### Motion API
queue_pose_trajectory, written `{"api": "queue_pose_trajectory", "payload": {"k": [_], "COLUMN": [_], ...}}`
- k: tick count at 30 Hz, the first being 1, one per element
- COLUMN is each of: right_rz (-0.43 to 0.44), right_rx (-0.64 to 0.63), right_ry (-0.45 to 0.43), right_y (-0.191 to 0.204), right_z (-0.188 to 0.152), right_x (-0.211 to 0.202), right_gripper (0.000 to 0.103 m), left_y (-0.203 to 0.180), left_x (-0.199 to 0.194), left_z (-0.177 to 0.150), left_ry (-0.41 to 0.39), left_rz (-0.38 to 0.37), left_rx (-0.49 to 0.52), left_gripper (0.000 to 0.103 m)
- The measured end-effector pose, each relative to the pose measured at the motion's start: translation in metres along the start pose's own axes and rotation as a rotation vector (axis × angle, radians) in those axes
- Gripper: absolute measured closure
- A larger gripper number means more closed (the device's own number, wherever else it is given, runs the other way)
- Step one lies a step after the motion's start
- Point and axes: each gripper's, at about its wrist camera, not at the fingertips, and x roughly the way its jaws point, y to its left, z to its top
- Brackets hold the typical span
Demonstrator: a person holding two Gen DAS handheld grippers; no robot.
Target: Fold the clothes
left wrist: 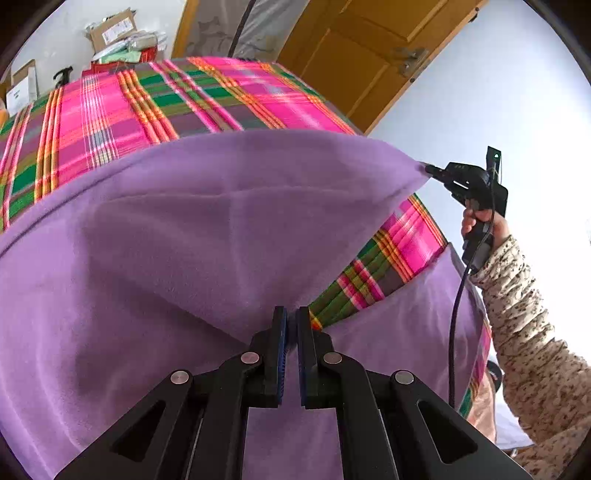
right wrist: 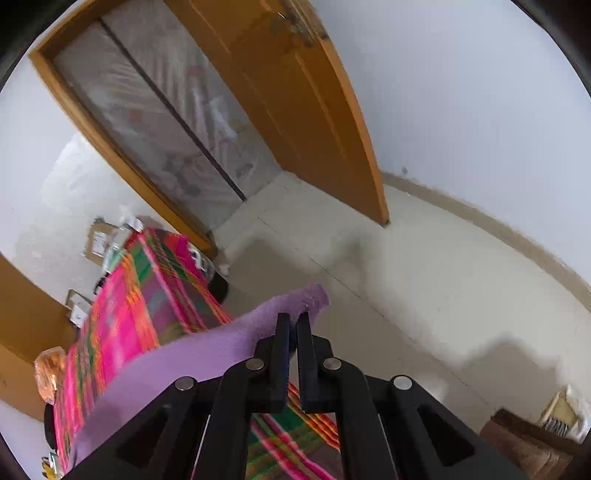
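A person's right hand (left wrist: 480,225), in a speckled sleeve (left wrist: 532,325), grips the handle of the right gripper (left wrist: 430,170), which points across the frame toward the left and clamps one corner of a purple cloth (left wrist: 221,229). The left gripper (left wrist: 291,332) angles downward, its jaws nearly closed on a fold of the same cloth just ahead of its tips. Between the two grippers the cloth's upper edge is pulled taut, while the rest hangs in front of the left gripper and covers most of the surface below. That surface wears a bright pink, green and orange plaid cover (left wrist: 155,96), showing beyond the cloth and in a gap to the right of the left gripper. From the right wrist, the right gripper (right wrist: 293,325) pinches the purple corner (right wrist: 295,299) over a pale floor (right wrist: 443,280). Farther ahead stand a wooden door (right wrist: 306,110), cardboard boxes (left wrist: 110,31) and a white wall (right wrist: 480,92).
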Motion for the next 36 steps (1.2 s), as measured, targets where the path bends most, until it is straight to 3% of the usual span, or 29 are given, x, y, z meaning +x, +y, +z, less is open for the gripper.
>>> {"api": "queue_pose_trajectory", "payload": {"k": [4, 7, 10, 15, 23, 32, 36], "right_rz": [-0.023, -0.095, -0.169, -0.141, 0.078, 0.309, 0.374], "right_rx": [0.041, 0.023, 0.0, -0.098, -0.381, -0.689, -0.809], "right_ry": [0.051, 0.038, 0.011, -0.023, 0.059, 0.256, 0.297], "right_y": [-0.009, -0.005, 0.0, 0.034, 0.128, 0.208, 0.227], "right_z": [-0.006, -0.005, -0.003, -0.011, -0.075, -0.202, -0.253], "right_x": [0.016, 0.013, 0.001, -0.028, -0.06, -0.093, -0.113], "right_gripper": [0.098, 0.096, 0.092, 0.092, 0.092, 0.092, 0.091], "left_y": [-0.001, -0.002, -0.003, 0.004, 0.062, 0.129, 0.149], "left_x": [0.009, 0.007, -0.002, -0.039, -0.107, -0.159, -0.175], "left_z": [-0.003, -0.002, -0.003, -0.01, -0.048, -0.132, -0.174], "left_ry": [0.032, 0.035, 0.031, -0.052, -0.195, -0.267, -0.292], "left_rz": [-0.008, -0.015, -0.037, -0.013, 0.067, 0.198, 0.228], "left_rx": [-0.006, -0.009, -0.007, -0.022, -0.246, -0.514, -0.602], "left_gripper": [0.098, 0.097, 0.086, 0.077, 0.077, 0.077, 0.077]}}
